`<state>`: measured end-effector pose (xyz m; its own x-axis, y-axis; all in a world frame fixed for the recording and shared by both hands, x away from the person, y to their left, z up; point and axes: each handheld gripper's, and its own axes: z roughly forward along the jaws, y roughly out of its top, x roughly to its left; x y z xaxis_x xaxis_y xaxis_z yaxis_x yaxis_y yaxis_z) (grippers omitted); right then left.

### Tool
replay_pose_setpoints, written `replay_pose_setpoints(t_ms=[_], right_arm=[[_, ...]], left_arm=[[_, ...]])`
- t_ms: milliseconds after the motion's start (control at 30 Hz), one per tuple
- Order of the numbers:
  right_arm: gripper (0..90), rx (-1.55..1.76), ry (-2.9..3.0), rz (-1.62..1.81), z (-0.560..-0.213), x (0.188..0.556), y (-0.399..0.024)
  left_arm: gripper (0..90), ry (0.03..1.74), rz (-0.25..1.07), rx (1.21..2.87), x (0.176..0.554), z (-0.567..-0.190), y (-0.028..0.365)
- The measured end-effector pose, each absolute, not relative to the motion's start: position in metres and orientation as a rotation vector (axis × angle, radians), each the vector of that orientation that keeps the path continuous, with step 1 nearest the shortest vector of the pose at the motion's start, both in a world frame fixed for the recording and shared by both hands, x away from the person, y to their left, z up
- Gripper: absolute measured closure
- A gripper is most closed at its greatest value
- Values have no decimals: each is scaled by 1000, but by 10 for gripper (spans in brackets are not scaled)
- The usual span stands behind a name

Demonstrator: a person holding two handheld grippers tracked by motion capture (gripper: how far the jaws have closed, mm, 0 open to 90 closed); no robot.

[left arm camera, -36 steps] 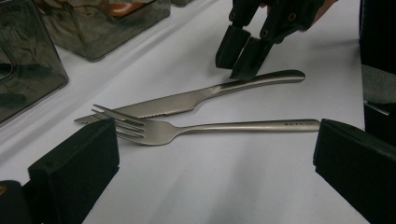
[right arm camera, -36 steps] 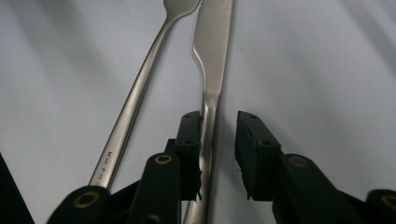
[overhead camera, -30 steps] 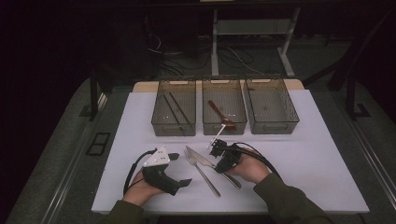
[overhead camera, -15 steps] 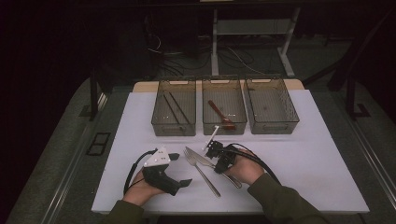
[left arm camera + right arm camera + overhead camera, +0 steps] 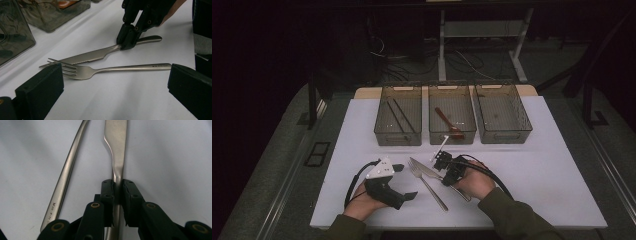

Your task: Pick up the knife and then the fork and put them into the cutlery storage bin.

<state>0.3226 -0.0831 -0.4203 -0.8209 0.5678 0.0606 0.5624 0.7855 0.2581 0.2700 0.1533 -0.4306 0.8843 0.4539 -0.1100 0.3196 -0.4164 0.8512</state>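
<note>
Right gripper view | right hand-held gripper (image 5: pixel 117 192) clamped on knife (image 5: pixel 116 150) handle, seemingly flat on desk (image 5: pixel 175 157) | fork (image 5: pixel 67 175) at 9 o'clock | left hand-held gripper (image 5: pixel 112 82) wide open, empty

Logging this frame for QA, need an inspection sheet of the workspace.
Surface: white table top, flat.
Job's things: knife and fork lie side by side.
Clutter: three clear bins; the left holds dark sticks, the middle a brown spoon.
Grippers: right gripper shut on the knife's neck; left gripper open, holds nothing.
Cables: black loops trail from both grippers.
Surroundings: dark floor, desk frame, cords behind.
</note>
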Motion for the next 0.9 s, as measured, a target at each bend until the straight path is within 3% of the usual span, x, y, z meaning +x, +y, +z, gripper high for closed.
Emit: replay_pose_setpoints(t_ms=[900], right_arm=[[798, 1077, 2752, 1123, -405, 333, -172]], left_arm=[[0, 555, 172, 2042, 271, -430, 155]])
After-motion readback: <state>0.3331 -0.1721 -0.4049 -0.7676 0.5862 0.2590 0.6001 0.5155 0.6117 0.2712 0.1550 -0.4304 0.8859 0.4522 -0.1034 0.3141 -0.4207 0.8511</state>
